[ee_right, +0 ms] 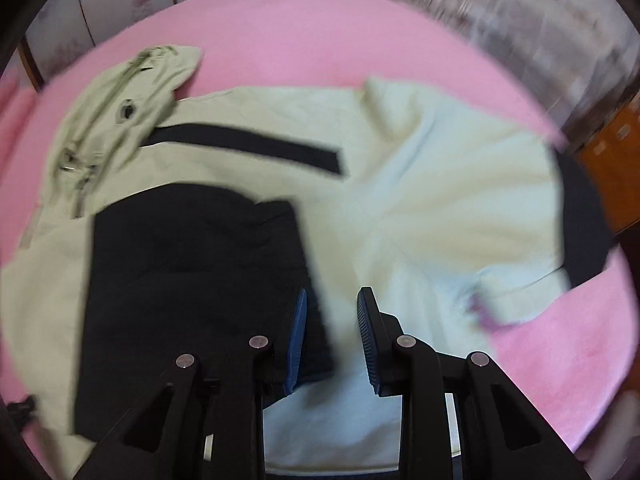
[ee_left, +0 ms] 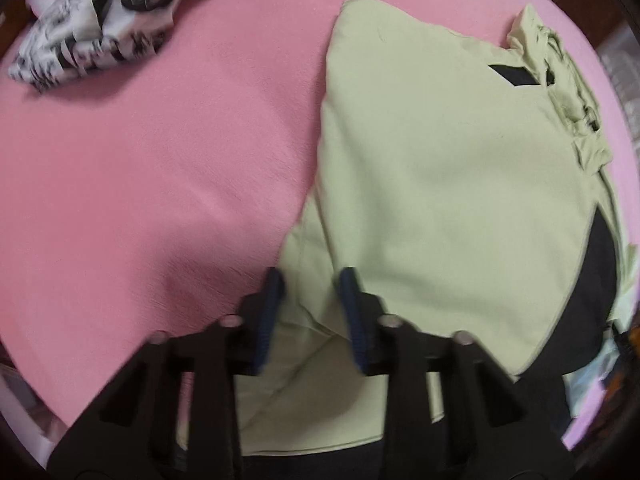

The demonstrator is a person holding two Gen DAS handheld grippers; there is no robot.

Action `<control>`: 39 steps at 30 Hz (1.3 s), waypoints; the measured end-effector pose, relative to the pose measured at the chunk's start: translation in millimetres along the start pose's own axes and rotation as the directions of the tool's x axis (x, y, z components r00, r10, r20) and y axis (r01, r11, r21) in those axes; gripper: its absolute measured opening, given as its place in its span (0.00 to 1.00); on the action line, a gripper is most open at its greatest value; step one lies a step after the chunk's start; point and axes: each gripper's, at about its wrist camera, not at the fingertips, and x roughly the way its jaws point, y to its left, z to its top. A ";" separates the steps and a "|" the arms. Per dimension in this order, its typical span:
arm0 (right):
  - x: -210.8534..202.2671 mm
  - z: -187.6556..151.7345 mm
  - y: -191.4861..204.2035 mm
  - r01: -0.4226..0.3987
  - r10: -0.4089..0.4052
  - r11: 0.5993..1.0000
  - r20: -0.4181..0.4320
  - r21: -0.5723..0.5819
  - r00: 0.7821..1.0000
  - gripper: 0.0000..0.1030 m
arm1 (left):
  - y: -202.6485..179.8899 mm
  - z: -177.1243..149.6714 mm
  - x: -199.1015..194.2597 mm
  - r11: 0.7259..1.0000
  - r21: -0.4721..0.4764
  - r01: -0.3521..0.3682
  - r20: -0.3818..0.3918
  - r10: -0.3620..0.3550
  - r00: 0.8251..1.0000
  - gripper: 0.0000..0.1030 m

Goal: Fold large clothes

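Jacket (ee_left: 440, 168), pale green with black panels, is laid flat on the pink bed (ee_left: 160, 160), right of centre in the left wrist view, its hood (ee_left: 560, 64) at the far right; in the right wrist view the hood (ee_right: 132, 96) is seen at the far left and a black panel (ee_right: 192, 272) lies folded over the near left of the body. The left gripper (ee_left: 310, 304) is held over the jacket's near left edge with its jaws apart and nothing between them; cloth is seen beneath but no pinch is made. The right gripper (ee_right: 332, 332) is likewise spread, hovering over the boundary of the black panel and the pale cloth, gripping nothing. Both views are blurred, so contact with the cloth cannot be told. A fold is judged to be partly made. Several layers could be caught at once if a pinch is taken too deep, and the finished fold would be dragged open; a single thin layer could also slip from the pads. A patterned cloth (ee_left: 92, 28) is bunched at the far left, well apart. No containers are seen
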 end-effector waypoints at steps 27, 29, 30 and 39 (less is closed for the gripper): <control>14.4 -46.4 119.2 -0.544 0.511 0.832 -0.227 -0.110 0.829 0.01 | -70.7 -11.1 9.2 0.961 0.157 0.228 -0.131 -0.208 0.969 0.00; 23.9 -35.9 88.2 -0.416 0.398 0.904 -0.169 -0.093 0.902 0.01 | -45.3 -5.0 7.0 0.978 0.103 0.182 -0.101 -0.171 0.980 0.00; 30.5 -31.2 69.2 -0.360 0.348 0.931 -0.148 -0.060 0.926 0.01 | -27.4 -1.4 5.9 0.986 0.066 0.151 -0.077 -0.146 0.986 0.00; 1.0 -19.0 49.5 -0.299 0.299 0.942 -0.026 -0.151 0.954 0.00 | 17.5 4.9 -28.9 0.975 0.011 0.223 0.025 -0.224 0.974 0.00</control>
